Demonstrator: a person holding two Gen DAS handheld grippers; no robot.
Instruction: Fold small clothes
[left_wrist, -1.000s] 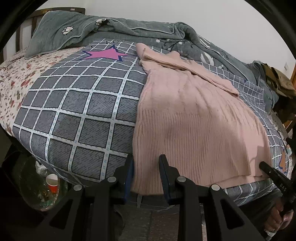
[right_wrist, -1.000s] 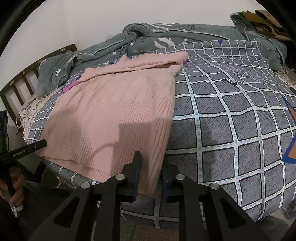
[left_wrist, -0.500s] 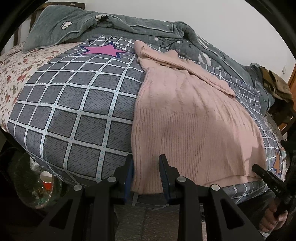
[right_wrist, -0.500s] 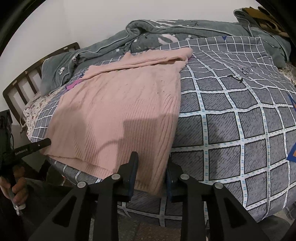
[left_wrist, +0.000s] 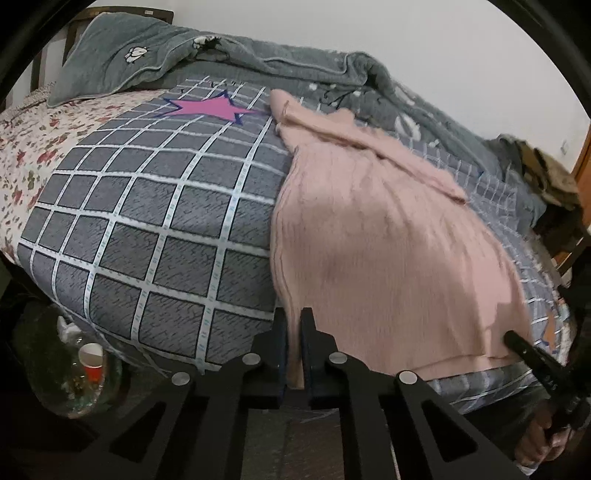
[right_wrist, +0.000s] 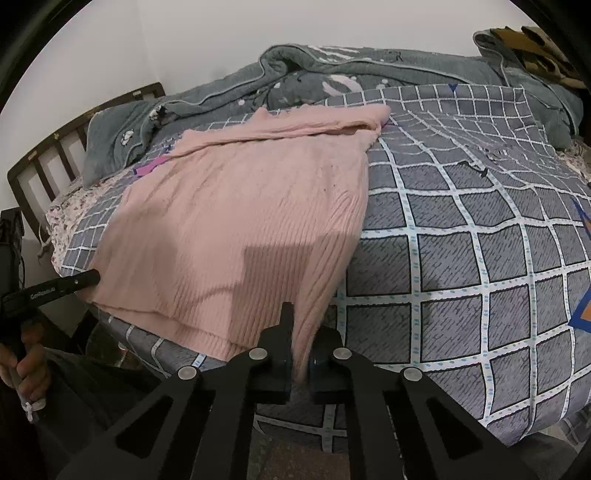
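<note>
The bed (left_wrist: 147, 229) is carrying the pink sweater (left_wrist: 388, 251), its length running away from me toward the far blanket. I am pinching its near hem at both corners: my left gripper (left_wrist: 293, 354) clamping the left corner, my right gripper (right_wrist: 301, 350) the right.

**Ribbed knit on a brushed checked cover**

The pink sweater (left_wrist: 388, 251) is soft ribbed knit cloth with a fuzzy, matt nap. It lies on a checked bedcover (left_wrist: 147, 229) of matt, brushed-looking fabric. A grey blanket (right_wrist: 369, 74) looks plush, and the headboard (right_wrist: 55, 147) is dark, smooth wood. The left gripper (left_wrist: 294, 332) is matt black plastic with dull metal rivets.
</note>
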